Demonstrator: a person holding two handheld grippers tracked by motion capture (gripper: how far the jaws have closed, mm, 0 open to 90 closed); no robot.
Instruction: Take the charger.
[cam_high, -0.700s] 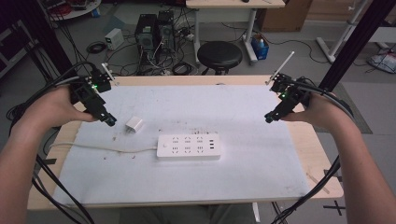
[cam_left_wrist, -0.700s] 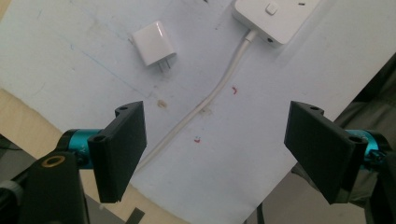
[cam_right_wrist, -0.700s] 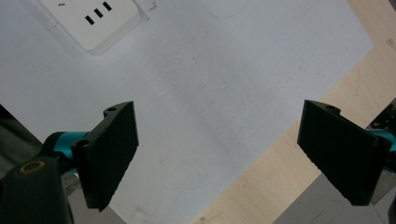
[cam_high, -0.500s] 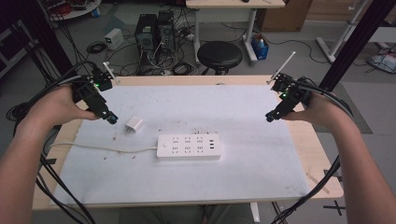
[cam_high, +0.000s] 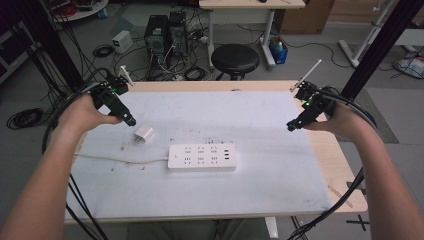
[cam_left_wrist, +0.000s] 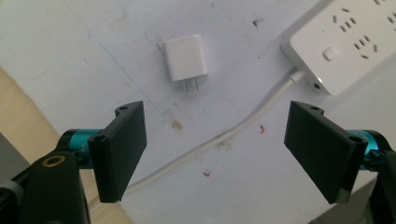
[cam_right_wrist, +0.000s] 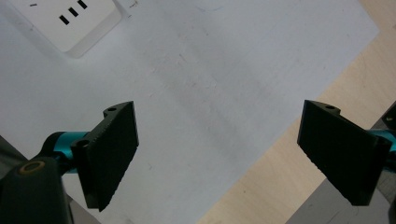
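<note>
Since the earlier frames the left gripper (cam_high: 131, 121) has crept slightly down and right toward the white USB charger (cam_high: 144, 134); the right gripper (cam_high: 291, 127) has barely shifted. The charger lies flat on the counter (cam_high: 250, 190), left of centre in the high view, just beside the left gripper's tips and just up-left of the white power strip (cam_high: 202, 157). In the left gripper view the charger (cam_left_wrist: 186, 57) sits in the upper middle, prongs pointing down the frame, beyond the wide-spread empty jaws. The right gripper's jaws are likewise released over bare counter at the right. This looks like the approach step; next, the left gripper must advance to straddle the charger's body, then clench.
</note>
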